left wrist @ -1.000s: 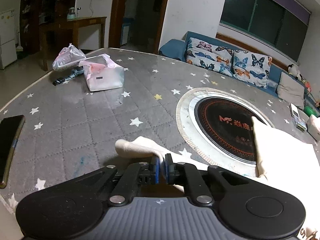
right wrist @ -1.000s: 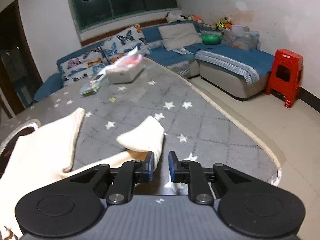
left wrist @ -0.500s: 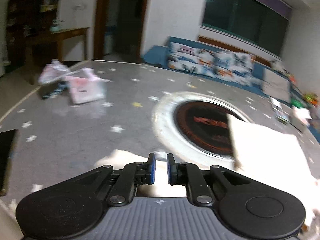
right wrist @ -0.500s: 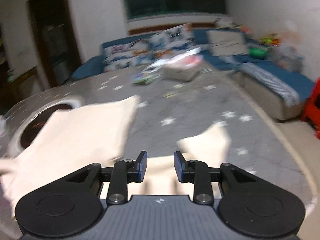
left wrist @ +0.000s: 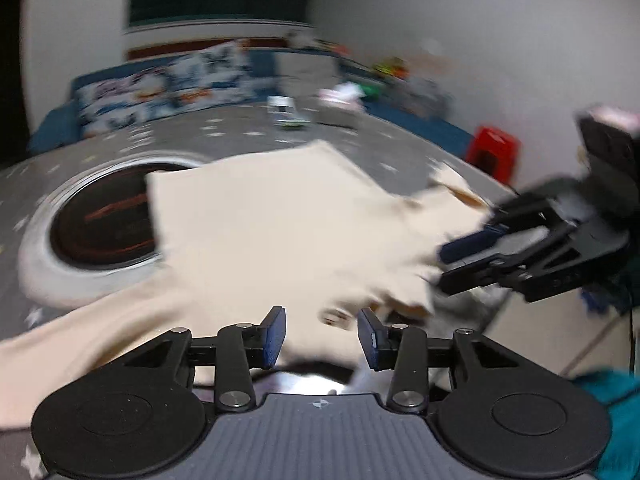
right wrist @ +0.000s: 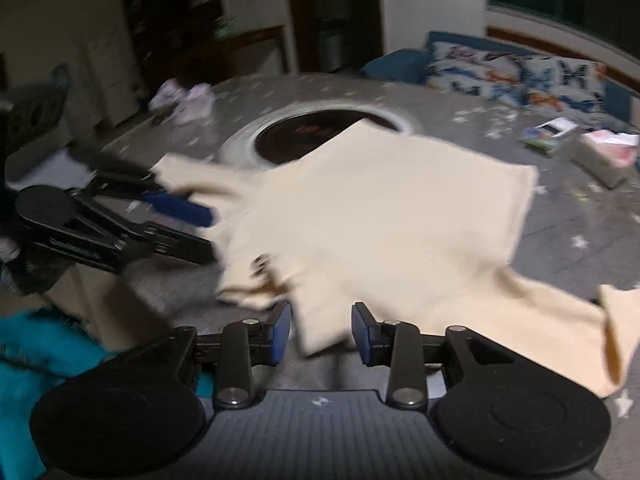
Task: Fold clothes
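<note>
Between the fingertips of the left gripper nothing is clasped: the jaws are spread, and the cream garment lies just ahead of and beneath them. The right gripper is likewise released, its blue pads parted over the near hem of the cloth. From each gripper the other is seen off to the side, at the garment's edge, also with its jaws apart. Beyond the fingers the garment is spread over the grey star-patterned table, its far corner lying across the round inset hob; a sleeve trails out to the right of the right gripper's fingers. The cloth is judged light, soft and limp, likely to sag and crease when lifted, and not fragile. Hold is best taken at a hem, sleeve end or corner, where a thin edge can be pinched. Motion blur hides finer detail.
</note>
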The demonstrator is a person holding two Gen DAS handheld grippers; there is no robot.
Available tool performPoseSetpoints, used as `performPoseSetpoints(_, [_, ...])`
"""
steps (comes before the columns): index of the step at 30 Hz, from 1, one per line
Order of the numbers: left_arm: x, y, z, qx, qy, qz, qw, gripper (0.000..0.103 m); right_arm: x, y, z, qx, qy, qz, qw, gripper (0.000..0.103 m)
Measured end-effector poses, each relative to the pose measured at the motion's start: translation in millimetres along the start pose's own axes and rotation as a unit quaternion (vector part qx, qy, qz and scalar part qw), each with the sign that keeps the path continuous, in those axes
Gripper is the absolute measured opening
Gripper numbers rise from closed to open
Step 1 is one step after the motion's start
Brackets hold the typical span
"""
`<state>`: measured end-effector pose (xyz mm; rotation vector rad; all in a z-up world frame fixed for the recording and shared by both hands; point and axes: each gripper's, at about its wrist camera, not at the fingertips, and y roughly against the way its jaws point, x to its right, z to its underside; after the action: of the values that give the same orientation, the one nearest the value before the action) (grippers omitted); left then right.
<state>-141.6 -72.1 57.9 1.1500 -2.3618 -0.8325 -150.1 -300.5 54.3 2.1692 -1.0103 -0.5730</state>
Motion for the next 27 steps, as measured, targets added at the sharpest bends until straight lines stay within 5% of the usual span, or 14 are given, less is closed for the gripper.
performPoseSetpoints(8, [23.4, -23.5, 9.1, -0.017, -0.076, -0.031, 0.9965, 0.037, -14.9, -22.4, 14.7, -0.034, 0.009, 0.05, 0.998, 0.026])
performPoseSetpoints(12, [19.0, -26.8, 12.2, -0.022, -0.078, -0.033, 0.9962, 0.006, -10.0, -16.2, 14.7, -0.013, -0.002, 0.05, 0.999, 0.004])
performPoseSetpoints(17, [8.2, -5.9, 2.7, 0.006, -0.074, -0.025, 0.997, 0.004, -5.8, 14.2, 6.2, 0.023, -0.001, 0.053, 0.998, 0.003])
performPoseSetpoints(24, [6.0, -11.2, 12.2, -0.04, -0.087, 0.015, 0.9953, 0.005, -12.6, 11.3, 19.5, -0.041, 0.031, 0.013, 0.999, 0.004])
performPoseSetpoints(27, [-0.4, -8.2, 2.6, -0.023, -0.073, 0.011, 0.997, 0.008, -5.8, 20.2, 16.0, -0.024, 0.024, 0.025, 0.999, 0.006])
